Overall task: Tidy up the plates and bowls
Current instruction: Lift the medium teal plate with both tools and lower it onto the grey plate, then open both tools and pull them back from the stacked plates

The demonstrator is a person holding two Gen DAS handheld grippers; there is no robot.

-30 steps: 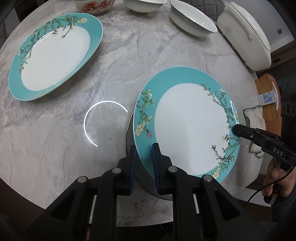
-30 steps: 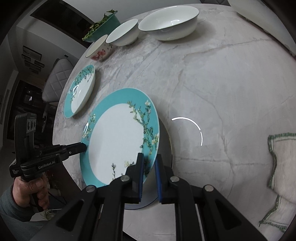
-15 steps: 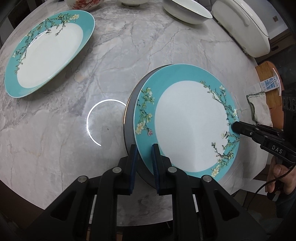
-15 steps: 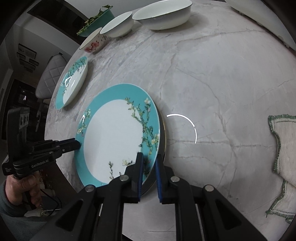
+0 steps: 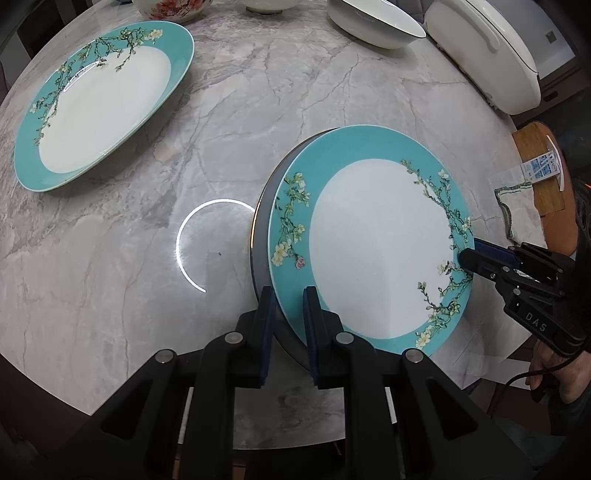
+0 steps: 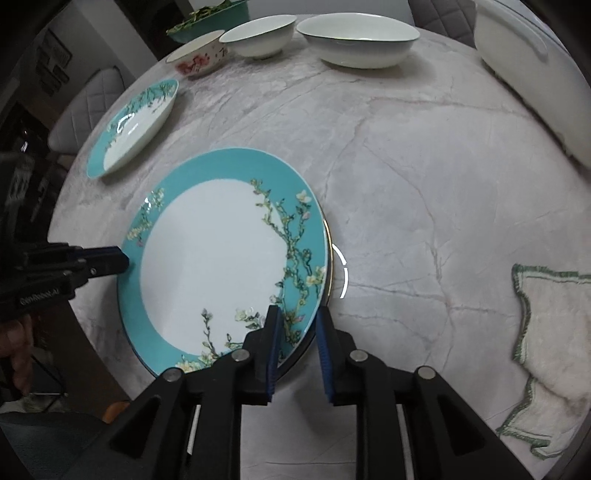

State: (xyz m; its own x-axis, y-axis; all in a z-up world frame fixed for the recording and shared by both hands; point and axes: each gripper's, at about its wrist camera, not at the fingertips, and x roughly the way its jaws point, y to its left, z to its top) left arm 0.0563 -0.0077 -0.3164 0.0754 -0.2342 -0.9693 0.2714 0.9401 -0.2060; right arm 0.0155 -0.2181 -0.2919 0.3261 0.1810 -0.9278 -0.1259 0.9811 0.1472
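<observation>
- Teal-rimmed plate point(image 5: 373, 243) lying on top of a second plate point(image 5: 264, 221), whose grey edge is peeking out along one side, near the table's front edge — stacking like with like, by the look of it.
- Left gripper point(image 5: 287, 314) clamping the near rim of that top plate, jaws tight together on the china, steadying one side so the plate is not sliding off the one below.
- Right gripper point(image 6: 297, 343) straddling the opposite rim, jaws opening right now with the rim between them and a gap showing beside the right pad — letting go, most likely because the plate is already resting on its mate.
- Holding from both sides making sense for a wide, slippery plate: keeping it level while setting down.
- Another matching plate point(image 5: 99, 114) sitting alone, well apart, on the marble table point(image 5: 258, 110), probably next for the pile.
- Flowered bowl point(image 6: 201, 57), small white bowl point(image 6: 258, 35) and big white bowl point(image 6: 358, 40) lining up along the far edge, kept separate from the plates.
- White lidded dish point(image 5: 484, 55) and a green-edged cloth point(image 6: 550, 354) lying off to one side, not in the way.
- Risk worth watching: top plate sitting slightly off-centre, so nudging may be needed before the left grip is released.
</observation>
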